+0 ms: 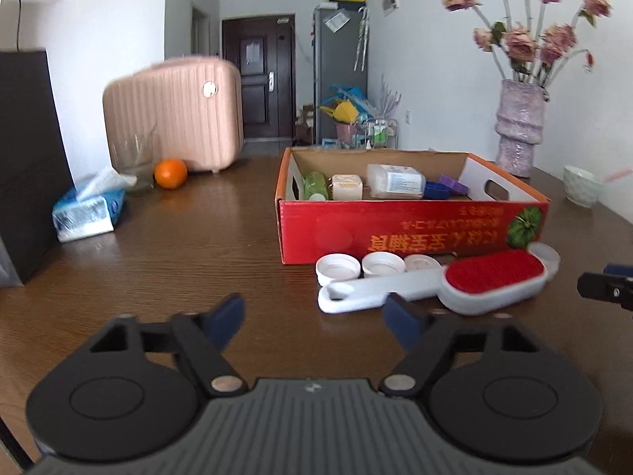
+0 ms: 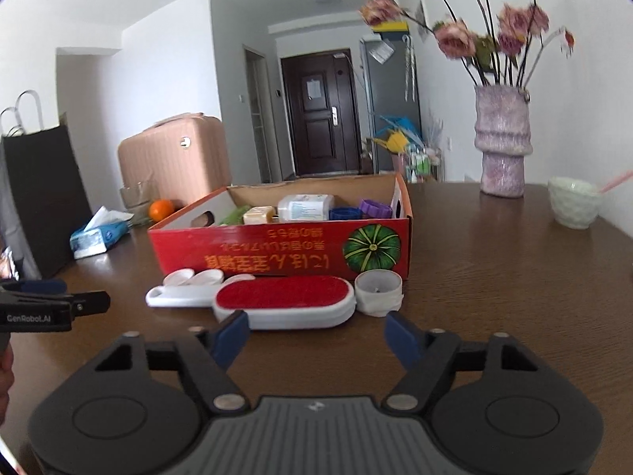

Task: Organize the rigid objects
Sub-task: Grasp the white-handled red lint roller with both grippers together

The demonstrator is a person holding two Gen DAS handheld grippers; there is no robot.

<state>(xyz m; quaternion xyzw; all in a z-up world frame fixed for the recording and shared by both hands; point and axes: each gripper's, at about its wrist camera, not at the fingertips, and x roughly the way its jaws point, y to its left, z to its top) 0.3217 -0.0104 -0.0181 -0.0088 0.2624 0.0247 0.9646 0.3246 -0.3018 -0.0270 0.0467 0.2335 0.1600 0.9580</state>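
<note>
the left gripper (image 1: 314, 318) has its jaws apart with nothing between them, only bare brown tabletop (image 1: 178, 261). the right gripper (image 2: 316, 334) is the same, jaws apart and empty.

just past the jaws lies a white lint brush (image 2: 285, 303) with a red fuzzy pad. it lies flat on the tabletop, with its long handle toward the left gripper. three white caps (image 1: 379, 266) sit in a row, touching or almost touching the handle on its far side. a small clear cup (image 2: 378, 291) stands just beside the round end of the brush.

right behind these is a red cardboard box (image 2: 277, 253) with a green pumpkin picture on its side. inside it are a clear bottle (image 1: 395, 181) lying down, a cream block (image 1: 347, 187), something green (image 1: 314, 185) that may be a bottle, and blue and purple round things (image 1: 449, 188).

farther off are a tissue pack (image 1: 89, 217), an orange (image 1: 170, 173), a pink suitcase (image 1: 174, 114), a purple vase (image 2: 502, 142) with flowers and a pale bowl (image 2: 573, 208).
</note>
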